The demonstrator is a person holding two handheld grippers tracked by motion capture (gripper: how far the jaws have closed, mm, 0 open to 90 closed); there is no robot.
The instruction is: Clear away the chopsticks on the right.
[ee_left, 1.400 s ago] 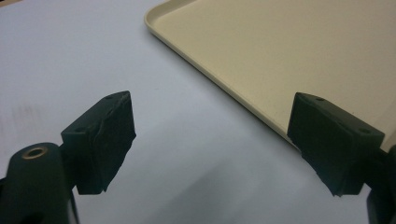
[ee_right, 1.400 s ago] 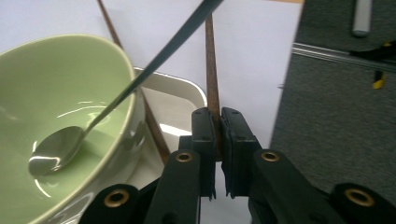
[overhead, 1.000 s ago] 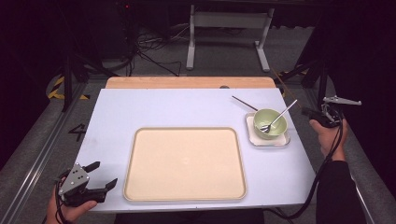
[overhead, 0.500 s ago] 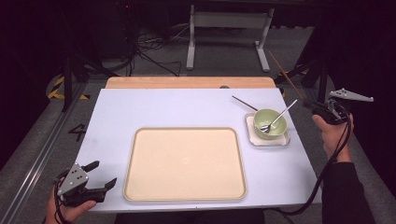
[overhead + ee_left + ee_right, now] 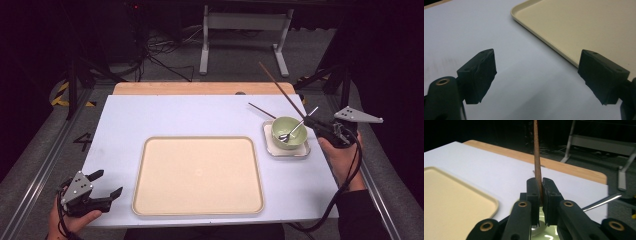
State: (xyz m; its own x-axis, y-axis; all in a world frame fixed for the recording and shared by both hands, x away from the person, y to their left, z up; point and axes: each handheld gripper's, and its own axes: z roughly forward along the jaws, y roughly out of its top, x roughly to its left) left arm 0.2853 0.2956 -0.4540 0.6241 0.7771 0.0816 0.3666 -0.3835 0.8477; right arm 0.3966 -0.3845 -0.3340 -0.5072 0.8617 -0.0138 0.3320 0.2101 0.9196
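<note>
1. In the high view, my right hand-held gripper [image 5: 311,120] is at the right edge of the desk [image 5: 200,117], clenched on one brown chopstick [image 5: 280,88]. The chopstick rises slanted up and away from the jaws, above the green bowl [image 5: 288,131]

2. In the same view I count one more chopstick [image 5: 261,110] that lies flat on the desk just behind the bowl, so two chopsticks in total. There is one bowl on one small white square plate [image 5: 302,150], one metal spoon [image 5: 295,130] that leans in the bowl, and one beige tray [image 5: 198,175] in the middle, with nothing on it

3. My left hand-held gripper [image 5: 106,183] rests at the near left corner of the desk, beside the tray

4. In the left gripper view, the jaws stand wide apart, released, with nothing between them. The tray edge [image 5: 544,45] runs near the far jaw

5. In the right gripper view, the chopstick [image 5: 537,157] is pinched near its lower end between the two pads. I judge it light, stiff and thin, a little slippery, so it can swing in the grip. Taking it closer to the middle would hold it more steady
</note>
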